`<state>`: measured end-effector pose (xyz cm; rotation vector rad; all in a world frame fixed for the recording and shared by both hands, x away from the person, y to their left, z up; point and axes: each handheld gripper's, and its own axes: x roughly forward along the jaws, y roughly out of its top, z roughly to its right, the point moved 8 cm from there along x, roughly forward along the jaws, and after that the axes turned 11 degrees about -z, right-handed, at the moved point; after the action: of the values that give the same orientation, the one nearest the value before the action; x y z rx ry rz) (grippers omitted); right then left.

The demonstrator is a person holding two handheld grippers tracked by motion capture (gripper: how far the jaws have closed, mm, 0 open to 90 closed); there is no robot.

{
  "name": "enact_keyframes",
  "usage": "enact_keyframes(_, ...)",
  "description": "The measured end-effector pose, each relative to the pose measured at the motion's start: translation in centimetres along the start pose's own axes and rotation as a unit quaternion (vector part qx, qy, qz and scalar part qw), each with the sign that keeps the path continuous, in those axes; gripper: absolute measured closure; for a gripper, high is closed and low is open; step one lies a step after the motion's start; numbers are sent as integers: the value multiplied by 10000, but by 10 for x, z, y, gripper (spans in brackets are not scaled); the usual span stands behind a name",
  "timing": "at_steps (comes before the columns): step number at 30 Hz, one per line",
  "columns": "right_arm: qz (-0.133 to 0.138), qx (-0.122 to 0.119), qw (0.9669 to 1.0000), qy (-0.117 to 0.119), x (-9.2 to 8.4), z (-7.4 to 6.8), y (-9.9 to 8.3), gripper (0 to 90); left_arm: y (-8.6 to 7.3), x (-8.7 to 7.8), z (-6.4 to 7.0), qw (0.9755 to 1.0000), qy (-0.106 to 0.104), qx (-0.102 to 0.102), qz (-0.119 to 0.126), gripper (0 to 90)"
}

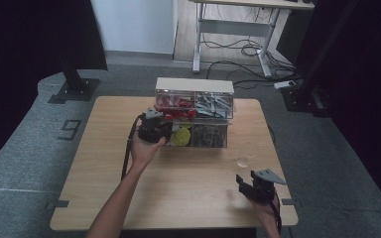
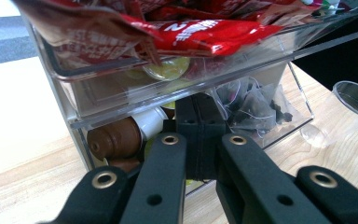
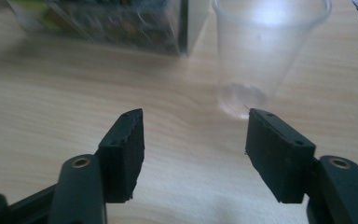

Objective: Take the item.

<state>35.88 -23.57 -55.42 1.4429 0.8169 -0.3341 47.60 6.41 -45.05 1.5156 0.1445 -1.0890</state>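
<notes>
- While the left gripper (image 1: 155, 130) is pressed shut at the front of the clear drawer organiser (image 1: 194, 113), its jaws are seen closed together at the lower drawer (image 2: 177, 126); whether a handle is pinched between them cannot be told.
- The organiser is placed at the far middle of the desk (image 1: 104, 168); coffee capsules (image 2: 116, 140) and tea bags (image 2: 254, 105) are held in the lower drawer, red packets (image 2: 200, 30) in the upper.
- The right gripper (image 3: 193, 149) is spread, with nothing between its pads, and is held near the desk's front right corner.
- The clear plastic cup (image 3: 265, 51) is set upright on the desk just ahead of it, right of the organiser.
- The cup is judged light, thin-walled and easily crushed or tipped; it is best taken at mid-wall with light pressure.
- The drawer is judged stiff and smooth; a straight, level pull is advised.
</notes>
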Motion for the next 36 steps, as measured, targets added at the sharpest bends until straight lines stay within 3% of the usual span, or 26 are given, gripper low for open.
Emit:
enact_keyframes(8, 260, -122, 9995, 140, -4, -16, 28, 458, 0, -2, 1, 10000, -3, 5, -4, 900)
enact_keyframes(10, 323, -103, 9988, 347, -4, -24, 38, 484, 0, -1, 0, 10000, 0, -12, -11, 900)
enact_keyframes(13, 402, -186, 9982, 406, -3, -31, 48, 504, 0, 0, -1, 10000, -4, -25, -26, 900)
enact_keyframes(21, 375, -453, 9968, 536, 9, -46, 67, 540, 1, 0, 1, 10000, -12, 4, -45, 900)
enact_keyframes(36, 343, -511, 9965, 570, 23, -52, 84, 582, 1, 3, 4, 10000, -29, 24, -60, 900)
